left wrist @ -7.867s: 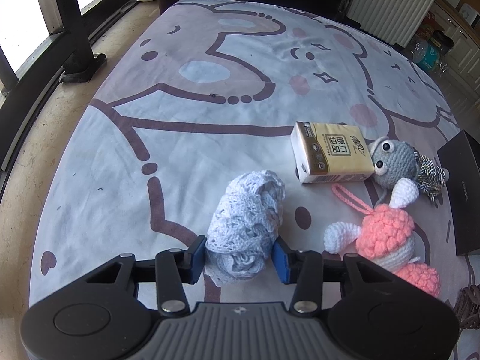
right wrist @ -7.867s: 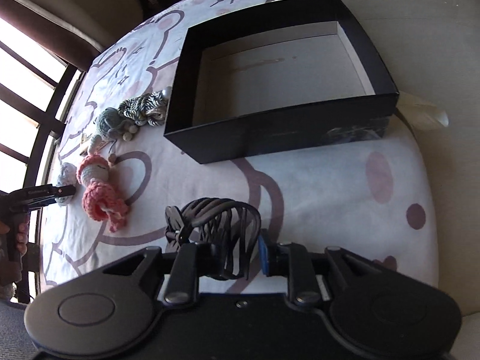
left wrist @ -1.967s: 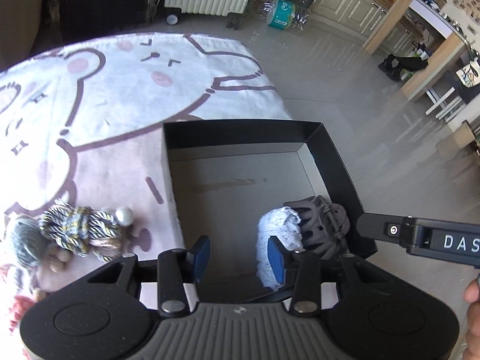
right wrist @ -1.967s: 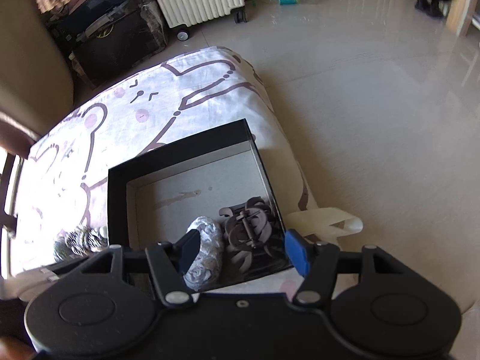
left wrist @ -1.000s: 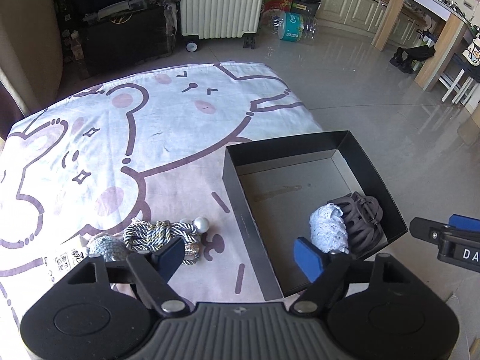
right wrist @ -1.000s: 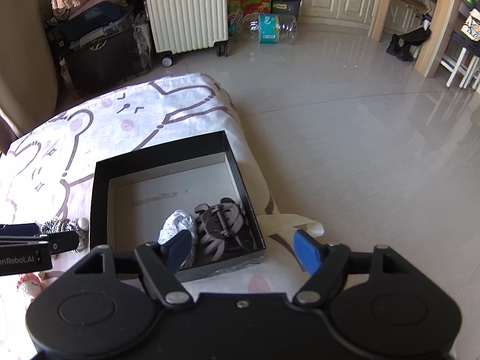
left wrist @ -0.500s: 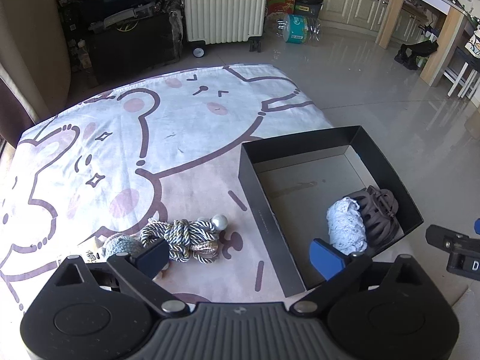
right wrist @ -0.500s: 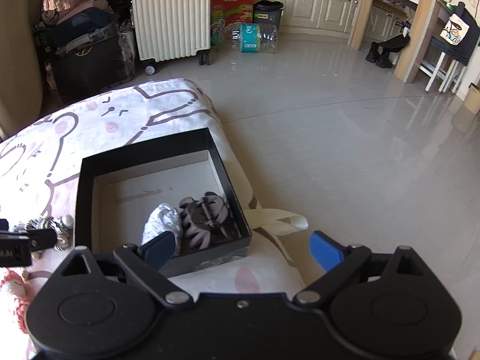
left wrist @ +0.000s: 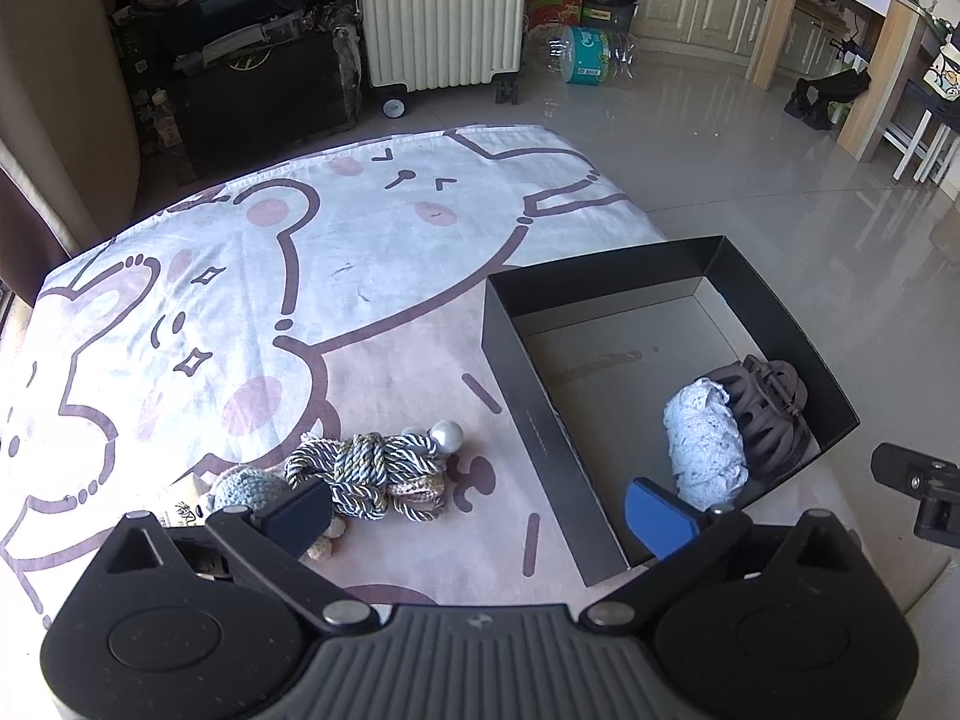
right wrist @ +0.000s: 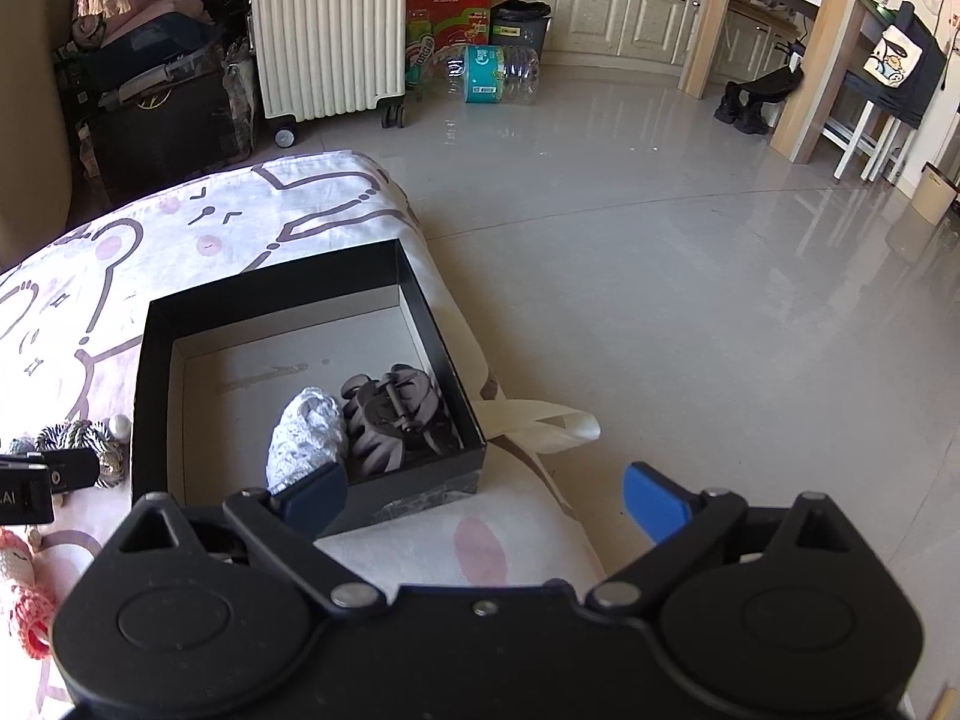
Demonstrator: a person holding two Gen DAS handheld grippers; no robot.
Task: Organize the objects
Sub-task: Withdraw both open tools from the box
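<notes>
A white bedsheet printed with purple-outlined cartoon bears (left wrist: 372, 276) fills the left and centre of the left wrist view and the left side of the right wrist view. On it, at centre right of the left wrist view, sits a shallow black rectangular cardboard box (left wrist: 540, 426) with a grey floor; in the right wrist view the same box lies left of centre. In the box's near right corner lie a dark grey plastic claw hair clip (left wrist: 771, 414) and, touching its left side, a pale blue-white lace bundle (left wrist: 705, 441); the rest of the box floor is bare.

The left gripper (left wrist: 477, 510) spans the bottom of its own view with its jaws spread wide and nothing between the pads; they have just been opening. The right gripper (right wrist: 480, 498) stands likewise at the bottom of its view, jaws wide and empty, also just opened; its tip shows at the right edge of the left wrist view.

On the sheet left of the box, at lower centre-left of the left wrist view, lies a knotted blue-and-gold twisted cord with a pearl bead (left wrist: 372, 468). Just left of it, partly hidden by the gripper finger, is a grey-blue crocheted toy (left wrist: 240, 486). A pink crocheted doll (right wrist: 24, 594) shows at the lower left edge of the right wrist view.
</notes>
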